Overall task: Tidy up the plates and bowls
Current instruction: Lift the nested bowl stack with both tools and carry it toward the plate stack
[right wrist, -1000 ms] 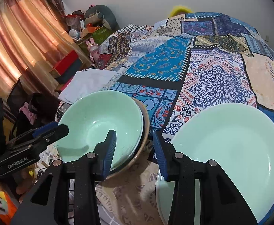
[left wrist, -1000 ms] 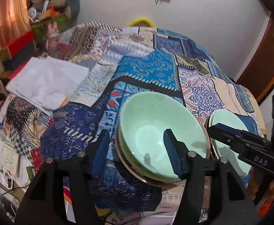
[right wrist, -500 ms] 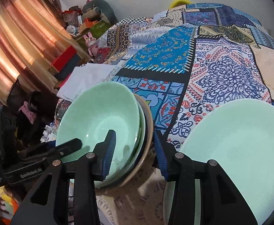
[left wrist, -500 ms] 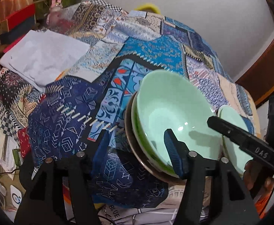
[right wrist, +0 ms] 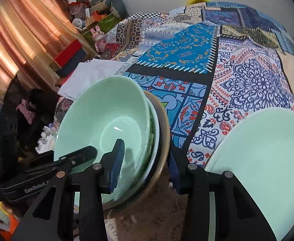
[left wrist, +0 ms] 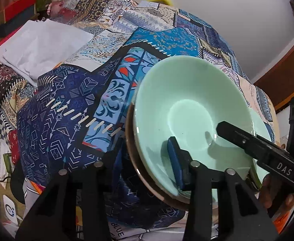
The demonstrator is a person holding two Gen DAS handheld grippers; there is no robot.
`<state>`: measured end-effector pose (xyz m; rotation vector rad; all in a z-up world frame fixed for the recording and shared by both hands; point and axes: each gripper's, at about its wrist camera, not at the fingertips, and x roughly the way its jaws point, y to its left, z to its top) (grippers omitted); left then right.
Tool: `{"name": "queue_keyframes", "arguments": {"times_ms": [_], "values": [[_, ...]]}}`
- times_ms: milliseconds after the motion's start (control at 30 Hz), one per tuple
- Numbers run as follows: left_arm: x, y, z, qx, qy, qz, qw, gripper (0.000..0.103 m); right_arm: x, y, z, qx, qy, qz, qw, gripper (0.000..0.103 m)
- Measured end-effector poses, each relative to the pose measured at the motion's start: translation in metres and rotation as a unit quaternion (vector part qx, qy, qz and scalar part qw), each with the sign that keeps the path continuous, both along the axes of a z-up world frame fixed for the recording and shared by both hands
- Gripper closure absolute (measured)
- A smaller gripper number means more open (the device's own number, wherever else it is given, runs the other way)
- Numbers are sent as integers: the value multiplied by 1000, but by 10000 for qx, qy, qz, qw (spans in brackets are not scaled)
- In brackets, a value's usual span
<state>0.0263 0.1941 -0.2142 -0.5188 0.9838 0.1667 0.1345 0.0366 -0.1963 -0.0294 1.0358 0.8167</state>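
A stack of bowls, mint green bowl [left wrist: 189,108] on top and a brown-rimmed bowl [right wrist: 163,132] at the bottom, is tilted above the patchwork cloth. My left gripper [left wrist: 142,160] is shut on the stack's near left rim, one finger inside the top bowl. My right gripper [right wrist: 144,160] is shut on the stack's right rim, one finger inside; it also shows in the left wrist view [left wrist: 251,142]. A mint green plate [right wrist: 263,164] lies flat to the right of the stack.
The patchwork cloth [right wrist: 207,46] covers the whole surface. A folded white cloth [left wrist: 40,44] lies at the far left. Boxes and toys [right wrist: 98,22] stand by the curtain beyond the left edge.
Both grippers have closed in on the bowl stack's rims. The stack has tipped up and sits closer to both cameras.
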Motion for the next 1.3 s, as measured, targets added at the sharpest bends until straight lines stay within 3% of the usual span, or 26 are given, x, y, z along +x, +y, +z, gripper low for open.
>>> {"name": "queue_keyframes", "arguments": {"times_ms": [200, 433, 633, 1300], "values": [[3, -3, 3, 3, 42, 73, 10000, 69, -2, 5, -1, -265, -243, 16, 9994, 65], [5, -13, 10, 260, 199, 173, 9993, 70, 3, 4, 0, -228, -176, -132, 9995, 67], [6, -14, 16, 236, 225, 185, 9993, 69, 1, -1, 2, -164, -89, -238, 9995, 67], [-5, -48, 68, 517, -265, -82, 9983, 70, -18, -49, 45, 322, -339, -688, 9965, 67]]}}
